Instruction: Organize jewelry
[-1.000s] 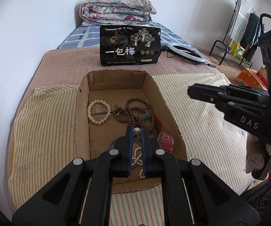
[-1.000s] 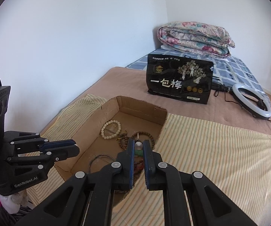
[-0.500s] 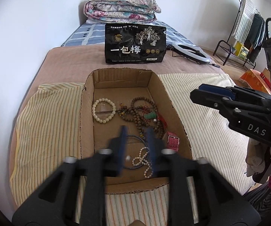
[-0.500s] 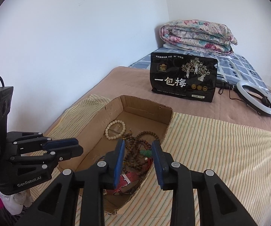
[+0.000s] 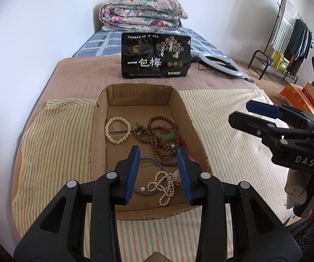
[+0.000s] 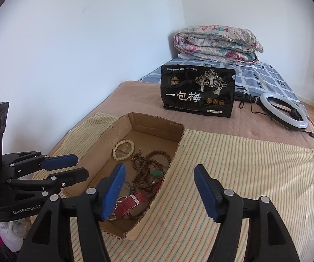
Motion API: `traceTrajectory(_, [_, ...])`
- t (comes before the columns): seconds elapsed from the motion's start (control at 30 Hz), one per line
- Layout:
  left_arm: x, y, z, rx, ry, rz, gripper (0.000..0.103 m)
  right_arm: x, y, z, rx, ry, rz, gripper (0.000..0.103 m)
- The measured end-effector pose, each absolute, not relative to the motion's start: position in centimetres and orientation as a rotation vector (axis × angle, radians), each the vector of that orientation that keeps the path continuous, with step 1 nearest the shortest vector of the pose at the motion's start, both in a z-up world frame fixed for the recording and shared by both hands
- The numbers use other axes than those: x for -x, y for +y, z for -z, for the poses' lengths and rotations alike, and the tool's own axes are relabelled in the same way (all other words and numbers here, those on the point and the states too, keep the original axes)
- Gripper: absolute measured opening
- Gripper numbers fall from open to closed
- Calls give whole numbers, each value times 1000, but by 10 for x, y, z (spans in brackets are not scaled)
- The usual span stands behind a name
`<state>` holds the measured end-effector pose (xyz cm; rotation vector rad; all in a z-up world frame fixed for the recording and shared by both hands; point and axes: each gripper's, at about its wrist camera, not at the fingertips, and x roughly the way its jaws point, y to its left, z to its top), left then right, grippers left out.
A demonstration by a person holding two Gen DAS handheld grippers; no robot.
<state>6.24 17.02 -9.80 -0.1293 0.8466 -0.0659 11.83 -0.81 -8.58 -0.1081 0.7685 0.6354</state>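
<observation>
**Both claws spread above the jewelry box**

From the left wrist, we see our left gripper (image 5: 160,174) hanging over the near end of the cardboard box (image 5: 95,144), its blue pads parted with nothing pinched between them. Below the gap lie a pearl necklace (image 5: 162,184) and a blue ring bangle (image 5: 149,174) on the box floor by the near wall. Further in, a cream bead bracelet (image 5: 117,130) sits toward the left wall, and a tangle of brown wooden beads (image 5: 159,137) with a green pendant (image 5: 169,136) lies toward the right wall. The box rests on a striped cloth (image 5: 54,144) on the bed, a black bag (image 5: 156,56) standing beyond its far end.

From the right wrist, our right gripper (image 6: 159,190) is opening wide and empty, over the box's right wall and the cloth. A red watch strap (image 6: 130,204) lies in the near right corner.
</observation>
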Motion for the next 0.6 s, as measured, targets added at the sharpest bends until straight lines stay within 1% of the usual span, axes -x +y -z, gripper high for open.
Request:
traceTrajectory(0.07, [-57, 166, 92, 128, 825, 62, 37, -114, -15, 82, 110, 763, -626, 73])
traceTrajectory(0.1, [-54, 164, 89, 122, 813, 56, 41, -112, -18, 80, 113, 759, -619, 75])
traceTrajectory(0.13, [-52, 161, 85, 117, 801, 51, 49, -110, -22, 78, 114, 754, -611, 76])
traceTrajectory(0.17, [-49, 159, 82, 112, 786, 43, 55, -107, -27, 76, 112, 751, -605, 77])
traceTrajectory(0.3, [-40, 149, 72, 87, 760, 22, 57, -97, -46, 70, 101, 745, -580, 82])
traceTrajectory(0.33, [-38, 147, 70, 82, 759, 15, 59, -94, -51, 68, 100, 743, -571, 83])
traceTrajectory(0.37, [-35, 145, 69, 77, 760, 8, 64, -91, -57, 67, 98, 739, -562, 85])
traceTrajectory(0.43, [-29, 139, 68, 65, 757, -1, 69, -87, -67, 65, 98, 735, -545, 85])
traceTrajectory(0.57, [-18, 124, 64, 33, 747, 13, 73, -78, -87, 63, 98, 728, -504, 86])
traceTrajectory(0.6, [-15, 119, 64, 25, 745, 17, 74, -76, -91, 64, 97, 728, -495, 89])
